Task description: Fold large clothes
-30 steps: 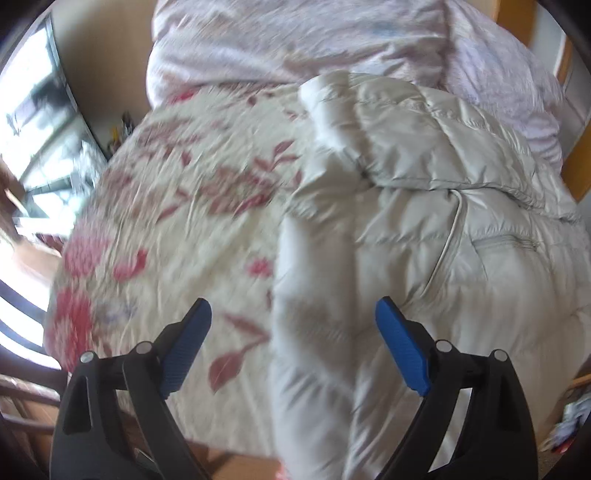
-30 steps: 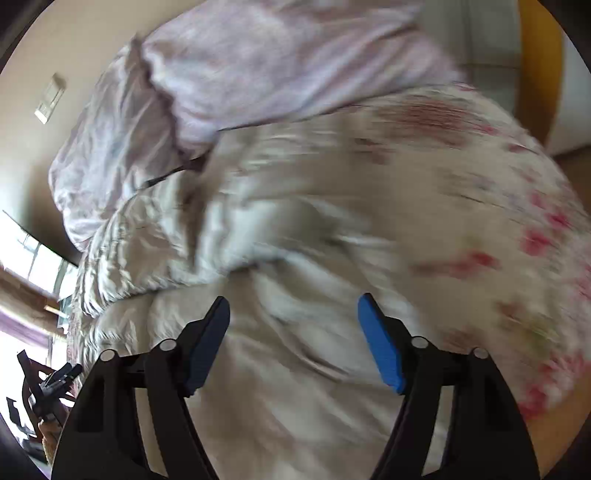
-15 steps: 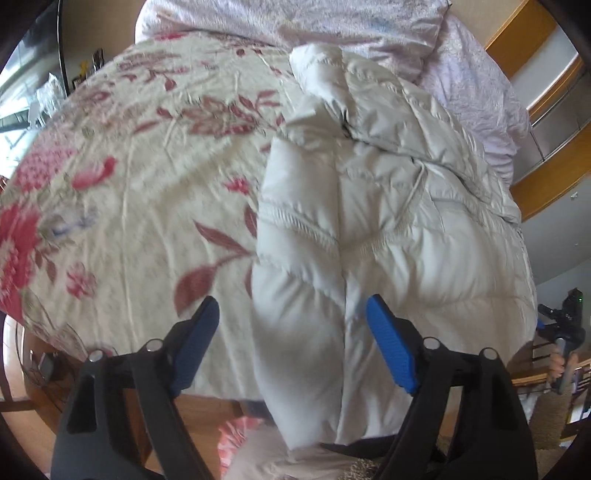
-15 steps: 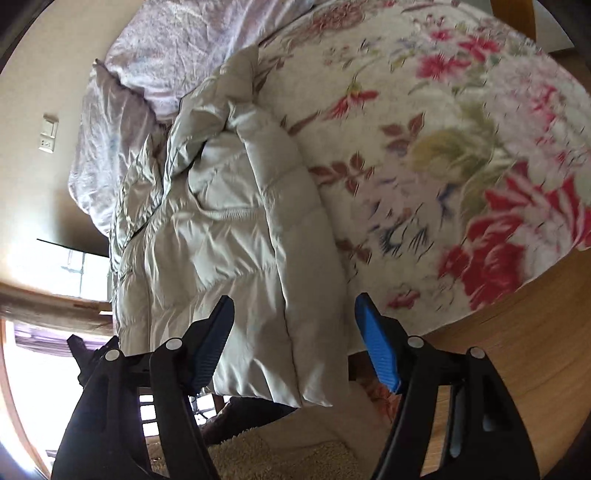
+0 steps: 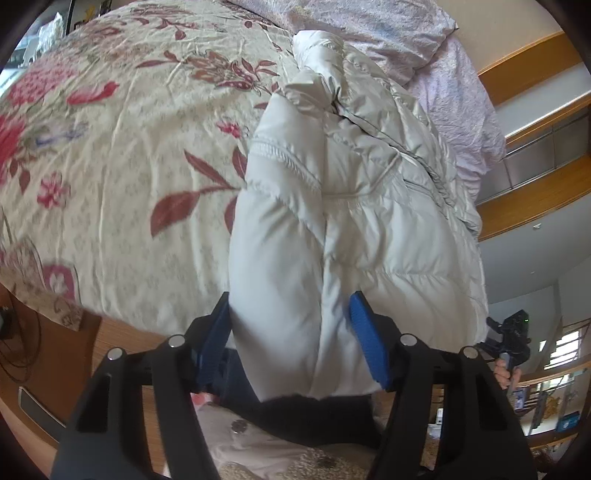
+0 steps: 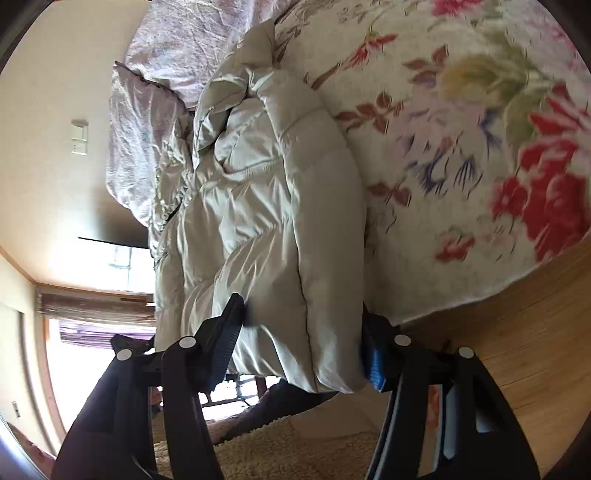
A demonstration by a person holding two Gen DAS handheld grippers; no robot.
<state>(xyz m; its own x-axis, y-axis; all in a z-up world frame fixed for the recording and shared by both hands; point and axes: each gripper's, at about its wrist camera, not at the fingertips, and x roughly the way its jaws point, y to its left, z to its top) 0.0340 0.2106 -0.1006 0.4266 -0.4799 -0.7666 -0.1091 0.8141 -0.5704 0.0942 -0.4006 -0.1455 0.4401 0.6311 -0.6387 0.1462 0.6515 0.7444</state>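
A pale beige puffer jacket (image 5: 354,184) lies lengthwise on a floral bedspread (image 5: 122,155), its hem hanging over the bed's near edge. My left gripper (image 5: 291,339) has its blue pads on either side of the thick hem, pressing into one corner of it. In the right wrist view the same jacket (image 6: 266,206) shows from the other side, and my right gripper (image 6: 299,347) clamps the other hem corner between its pads. Both hold the padded fabric, so the jaws stay fairly wide.
Lilac pillows (image 5: 373,33) lie at the head of the bed beyond the jacket's collar. The wooden bed frame (image 6: 517,332) runs under the bedspread's edge. A fluffy rug (image 6: 295,450) lies on the floor below. The right gripper (image 5: 511,332) shows at the jacket's far corner.
Both grippers dropped back from above the jacket to the bed's near edge and closed onto the hem corners; they were open and empty before.
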